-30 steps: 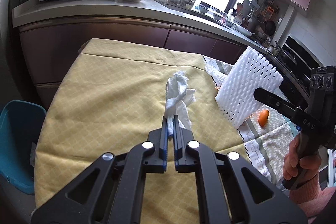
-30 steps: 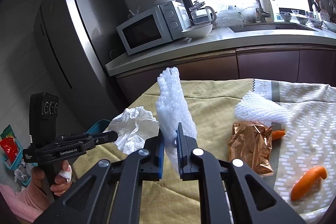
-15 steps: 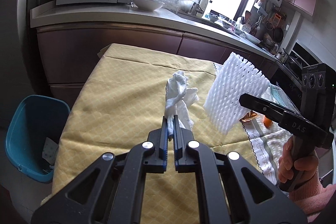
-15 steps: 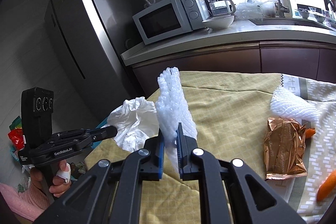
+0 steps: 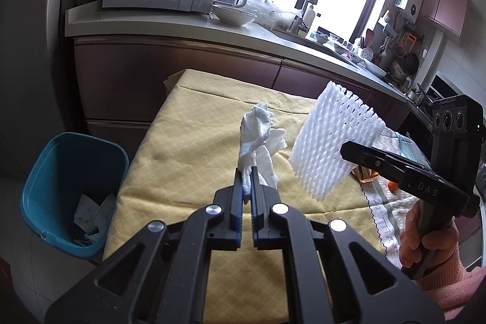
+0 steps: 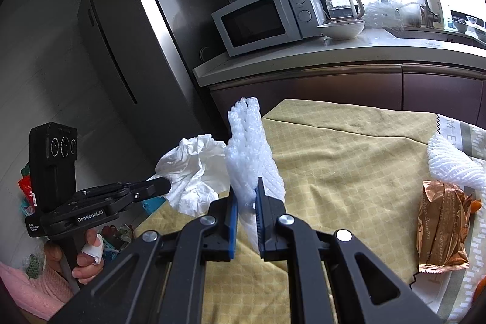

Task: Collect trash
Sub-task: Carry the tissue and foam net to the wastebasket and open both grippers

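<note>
Now both loads hang above the yellow tablecloth, closer to its corner than a second ago, and the teal bin, which only peeked in at the frame's edge before, shows whole on the floor beside the table, with paper already inside. The left gripper is clamped on a crumpled white tissue; the right gripper is clamped on a white foam fruit net. Both pieces are off the table. That drift toward the bin suggests the drop comes next. Left behind on the cloth are a second foam net, a copper foil wrapper and orange peel, so more trips seem needed.
</note>
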`<move>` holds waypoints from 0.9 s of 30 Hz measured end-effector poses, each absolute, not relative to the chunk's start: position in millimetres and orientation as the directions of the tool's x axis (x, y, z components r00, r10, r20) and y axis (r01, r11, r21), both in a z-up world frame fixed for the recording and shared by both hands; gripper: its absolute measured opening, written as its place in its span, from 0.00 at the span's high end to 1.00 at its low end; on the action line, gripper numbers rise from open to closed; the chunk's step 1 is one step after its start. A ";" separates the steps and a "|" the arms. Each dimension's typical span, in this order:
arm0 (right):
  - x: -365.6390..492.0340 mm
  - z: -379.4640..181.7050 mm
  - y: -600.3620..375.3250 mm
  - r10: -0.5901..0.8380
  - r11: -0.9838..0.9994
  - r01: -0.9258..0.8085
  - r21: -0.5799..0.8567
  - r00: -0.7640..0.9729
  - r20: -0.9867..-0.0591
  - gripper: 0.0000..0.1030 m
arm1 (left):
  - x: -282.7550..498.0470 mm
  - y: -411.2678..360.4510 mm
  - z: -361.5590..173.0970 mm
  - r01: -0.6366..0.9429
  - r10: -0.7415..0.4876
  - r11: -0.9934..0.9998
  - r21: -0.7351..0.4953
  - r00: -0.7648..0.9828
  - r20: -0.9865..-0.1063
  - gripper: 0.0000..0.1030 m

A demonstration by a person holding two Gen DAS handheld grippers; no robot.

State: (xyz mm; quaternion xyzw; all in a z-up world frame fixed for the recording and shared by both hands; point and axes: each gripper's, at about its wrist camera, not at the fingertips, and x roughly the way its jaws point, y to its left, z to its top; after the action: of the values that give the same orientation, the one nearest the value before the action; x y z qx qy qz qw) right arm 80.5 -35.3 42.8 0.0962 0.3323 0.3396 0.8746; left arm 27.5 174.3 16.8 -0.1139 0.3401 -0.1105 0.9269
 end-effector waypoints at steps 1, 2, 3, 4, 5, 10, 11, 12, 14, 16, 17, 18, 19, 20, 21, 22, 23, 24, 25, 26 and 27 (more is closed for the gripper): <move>80.7 42.9 -33.0 0.660 0.749 -0.534 0.393 0.545 -0.517 0.91 | 25.9 176.8 17.2 0.122 -0.279 0.950 -0.287 0.745 -0.606 0.96; 81.0 42.6 -30.7 0.663 0.746 -0.537 0.394 0.540 -0.518 0.91 | 25.7 178.3 18.2 0.115 -0.272 0.952 -0.284 0.748 -0.606 0.96; 81.8 42.2 -28.4 0.668 0.741 -0.541 0.398 0.534 -0.518 0.91 | 24.8 180.9 18.5 0.111 -0.268 0.952 -0.284 0.750 -0.605 0.96; 82.0 41.6 -26.4 0.672 0.737 -0.544 0.401 0.529 -0.518 0.91 | 24.7 183.5 18.8 0.106 -0.265 0.952 -0.286 0.751 -0.604 0.96; 82.7 41.5 -24.2 0.676 0.733 -0.547 0.404 0.524 -0.518 0.91 | 24.3 186.0 19.6 0.102 -0.261 0.953 -0.285 0.753 -0.604 0.96; 85.8 44.1 -10.5 0.696 0.713 -0.572 0.406 0.503 -0.512 0.91 | 18.9 196.0 20.9 0.077 -0.237 0.957 -0.279 0.761 -0.604 0.96; 86.1 44.6 -7.1 0.699 0.709 -0.578 0.405 0.499 -0.512 0.91 | 18.2 198.4 20.9 0.071 -0.233 0.958 -0.279 0.762 -0.605 0.96; 86.1 45.3 -3.7 0.702 0.706 -0.582 0.404 0.496 -0.511 0.91 | 17.9 200.4 21.0 0.063 -0.227 0.958 -0.280 0.762 -0.606 0.96; 86.8 45.7 2.5 0.710 0.696 -0.593 0.405 0.485 -0.511 0.91 | 17.1 205.1 21.3 0.050 -0.217 0.958 -0.281 0.765 -0.606 0.96; 88.0 45.6 9.1 0.717 0.688 -0.601 0.407 0.473 -0.512 0.91 | 15.2 211.1 21.3 0.037 -0.207 0.959 -0.280 0.769 -0.605 0.96; 88.6 45.7 12.2 0.720 0.683 -0.606 0.407 0.468 -0.512 0.91 | 14.1 214.2 21.5 0.031 -0.202 0.959 -0.281 0.770 -0.605 0.96; 89.2 46.2 15.6 0.724 0.679 -0.611 0.408 0.462 -0.512 0.91 | 13.3 216.1 22.2 0.024 -0.196 0.960 -0.281 0.772 -0.604 0.96; 90.5 46.6 18.7 0.729 0.672 -0.615 0.412 0.455 -0.511 0.91 | 12.2 219.2 22.8 0.017 -0.189 0.960 -0.279 0.775 -0.603 0.96; 91.7 47.4 22.1 0.735 0.666 -0.621 0.413 0.448 -0.509 0.91 | 10.8 221.9 23.4 0.010 -0.182 0.961 -0.278 0.778 -0.601 0.96; 92.5 48.3 25.8 0.737 0.661 -0.628 0.410 0.444 -0.509 0.91 | 9.5 225.4 24.0 0.002 -0.175 0.961 -0.278 0.781 -0.599 0.96; 93.0 49.6 30.4 0.740 0.657 -0.634 0.407 0.440 -0.508 0.91 | 8.6 229.2 24.7 -0.007 -0.167 0.961 -0.278 0.785 -0.597 0.96; 93.8 50.7 34.7 0.745 0.651 -0.641 0.407 0.435 -0.506 0.91 | 8.2 233.6 25.6 -0.017 -0.157 0.961 -0.277 0.788 -0.595 0.96; 94.5 51.7 39.0 0.750 0.644 -0.649 0.406 0.429 -0.504 0.91 | 7.3 238.2 25.7 -0.027 -0.151 0.960 -0.279 0.790 -0.595 0.96; 95.5 52.7 44.0 0.755 0.637 -0.656 0.406 0.421 -0.503 0.91 | 6.4 243.1 25.7 -0.037 -0.145 0.958 -0.283 0.791 -0.594 0.96; 96.6 53.4 49.2 0.757 0.632 -0.662 0.403 0.415 -0.504 0.91 | 5.4 247.6 26.0 -0.048 -0.136 0.958 -0.284 0.793 -0.594 0.96; 97.4 54.0 54.8 0.759 0.627 -0.670 0.398 0.410 -0.505 0.91 | 4.6 252.5 25.9 -0.058 -0.129 0.957 -0.285 0.795 -0.593 0.96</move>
State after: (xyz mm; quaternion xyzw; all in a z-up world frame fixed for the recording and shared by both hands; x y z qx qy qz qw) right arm 97.4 54.8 54.0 0.0667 0.3358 0.4267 0.8371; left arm 4.6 252.5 25.9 -0.1459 0.3197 -0.0189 0.9360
